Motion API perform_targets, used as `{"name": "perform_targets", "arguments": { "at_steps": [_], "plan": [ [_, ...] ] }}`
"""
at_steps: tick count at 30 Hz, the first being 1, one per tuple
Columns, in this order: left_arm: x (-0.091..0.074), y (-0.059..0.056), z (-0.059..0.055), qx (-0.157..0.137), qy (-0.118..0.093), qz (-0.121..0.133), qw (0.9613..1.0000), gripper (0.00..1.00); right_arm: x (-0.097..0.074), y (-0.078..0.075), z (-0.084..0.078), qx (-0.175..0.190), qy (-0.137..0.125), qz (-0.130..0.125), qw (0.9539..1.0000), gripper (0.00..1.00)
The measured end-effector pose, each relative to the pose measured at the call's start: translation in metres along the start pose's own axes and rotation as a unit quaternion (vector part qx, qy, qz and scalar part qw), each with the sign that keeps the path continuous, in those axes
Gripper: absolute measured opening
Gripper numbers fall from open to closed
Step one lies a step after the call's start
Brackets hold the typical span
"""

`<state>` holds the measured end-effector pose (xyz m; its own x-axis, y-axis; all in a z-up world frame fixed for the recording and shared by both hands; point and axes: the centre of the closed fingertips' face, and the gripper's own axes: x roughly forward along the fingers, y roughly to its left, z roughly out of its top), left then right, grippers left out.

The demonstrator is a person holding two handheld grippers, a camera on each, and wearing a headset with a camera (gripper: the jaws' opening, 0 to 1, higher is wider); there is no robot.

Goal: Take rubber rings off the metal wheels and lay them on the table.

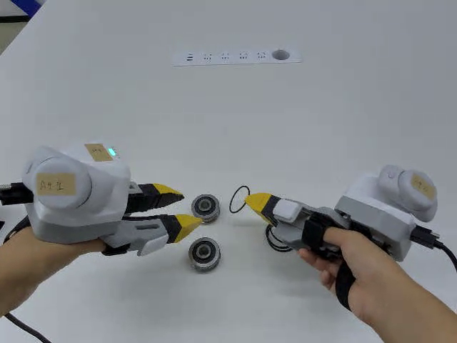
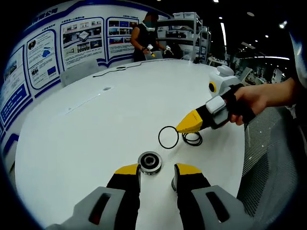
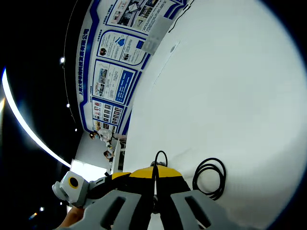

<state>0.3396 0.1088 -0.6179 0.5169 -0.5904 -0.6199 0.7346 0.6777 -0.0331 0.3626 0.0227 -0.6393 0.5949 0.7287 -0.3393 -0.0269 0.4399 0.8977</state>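
Observation:
Two metal wheels lie on the white table, one (image 1: 206,207) just ahead of my left gripper's tips and one (image 1: 204,254) nearer me. My left gripper (image 1: 180,208) is open, its yellow-tipped jaws on either side of the first wheel (image 2: 150,162) without touching it. The second wheel (image 2: 173,179) is half hidden behind one jaw. My right gripper (image 1: 257,203) is shut on a thin black rubber ring (image 1: 239,199), held just above the table; the ring (image 3: 160,157) sticks out past the shut tips (image 3: 154,173). More black rings (image 1: 275,239) lie in a small pile (image 3: 210,178) beside that gripper.
A white power strip (image 1: 235,56) lies at the far side of the table. In the left gripper view, a person (image 2: 144,33) stands beyond the table's far end, with shelves (image 2: 184,28) behind and posters (image 2: 43,52) on the wall.

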Motion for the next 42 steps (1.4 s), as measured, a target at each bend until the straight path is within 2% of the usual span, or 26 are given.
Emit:
{"name": "perform_targets", "arguments": {
  "at_steps": [3, 11, 24, 29, 32, 36, 42],
  "plan": [
    [-0.002, -0.001, 0.0, -0.008, -0.005, 0.001, 1.0, 0.3, -0.008, -0.01, 0.0, 0.009, -0.006, -0.011, 0.9999, 0.02],
    [-0.008, -0.002, -0.006, -0.014, -0.002, 0.003, 0.9999, 0.35, -0.024, -0.026, -0.001, 0.026, -0.016, -0.028, 0.9992, 0.02],
    [-0.018, 0.003, -0.004, -0.037, -0.025, 0.02, 0.9988, 0.39, -0.042, -0.035, 0.003, 0.041, -0.036, -0.045, 0.9975, 0.02],
    [-0.024, 0.003, 0.001, -0.047, -0.045, 0.023, 0.9976, 0.41, -0.047, -0.046, 0.001, 0.048, -0.035, -0.071, 0.9957, 0.02],
    [-0.027, 0.005, 0.003, -0.055, -0.055, 0.03, 0.9965, 0.42, -0.05, -0.051, 0.0, 0.036, -0.034, -0.087, 0.995, 0.02],
    [-0.03, 0.007, 0.001, -0.06, -0.057, 0.036, 0.9959, 0.42, -0.051, -0.051, 0.001, 0.027, -0.035, -0.094, 0.9946, 0.02],
    [-0.035, 0.005, -0.002, -0.073, -0.064, 0.038, 0.9946, 0.43, -0.053, -0.058, 0.002, -0.001, -0.03, -0.112, 0.9933, 0.02]
  ]
}}
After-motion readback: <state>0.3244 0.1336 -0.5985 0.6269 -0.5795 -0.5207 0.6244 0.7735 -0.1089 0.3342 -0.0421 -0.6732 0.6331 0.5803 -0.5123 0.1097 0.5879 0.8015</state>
